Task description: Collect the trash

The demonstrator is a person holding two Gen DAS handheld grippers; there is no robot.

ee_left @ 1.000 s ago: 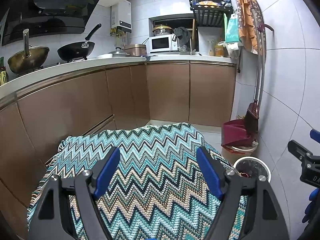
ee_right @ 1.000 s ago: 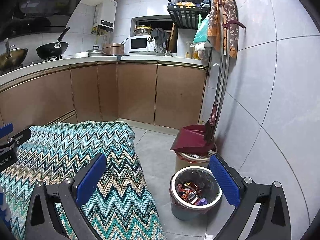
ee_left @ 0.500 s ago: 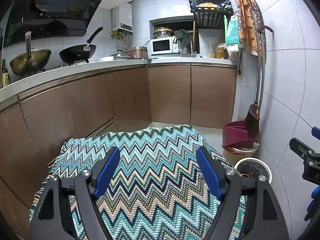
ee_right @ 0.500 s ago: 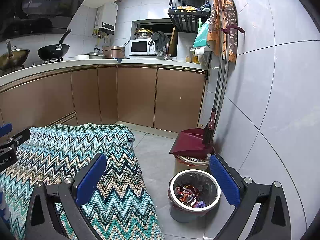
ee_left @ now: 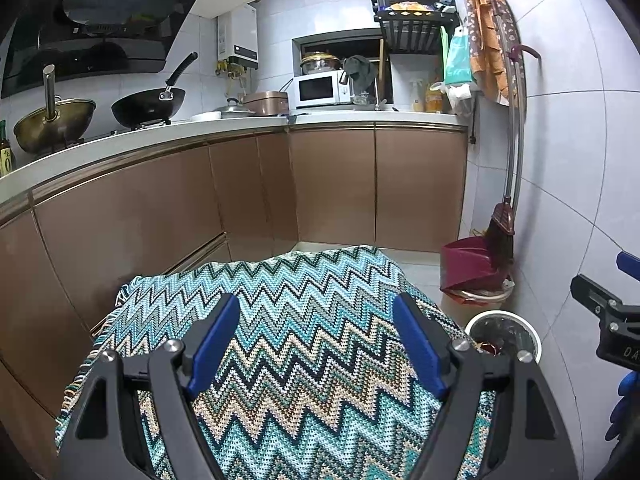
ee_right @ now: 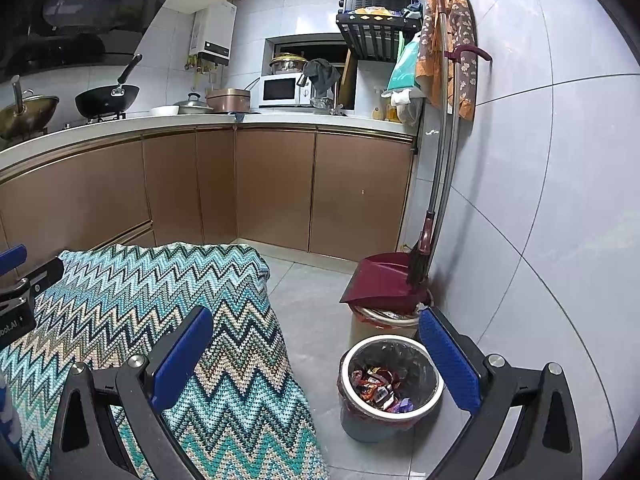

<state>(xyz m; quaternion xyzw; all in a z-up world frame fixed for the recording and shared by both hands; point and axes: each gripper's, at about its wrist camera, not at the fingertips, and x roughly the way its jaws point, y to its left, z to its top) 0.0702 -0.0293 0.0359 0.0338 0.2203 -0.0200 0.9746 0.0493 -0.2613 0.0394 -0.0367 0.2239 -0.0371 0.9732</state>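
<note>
A small round trash bin (ee_right: 390, 386) with a white rim stands on the floor by the right wall; it holds several coloured wrappers (ee_right: 380, 386). Its rim also shows in the left wrist view (ee_left: 505, 334). My right gripper (ee_right: 316, 350) is open and empty, above the edge of the zigzag-cloth table (ee_right: 132, 292) and the bin. My left gripper (ee_left: 320, 340) is open and empty above the same cloth (ee_left: 304, 292). No loose trash shows on the cloth.
A red dustpan (ee_right: 384, 282) and broom (ee_right: 430, 208) lean on the right wall behind the bin, over another bin. Brown cabinets (ee_right: 276, 188) and a counter with woks and a microwave (ee_right: 282, 90) run along the back and left. Grey floor (ee_right: 312, 304) lies between table and wall.
Both grippers have risen slightly and tilted up; the cloth and bin sit lower in each view. Both stay open and empty.
</note>
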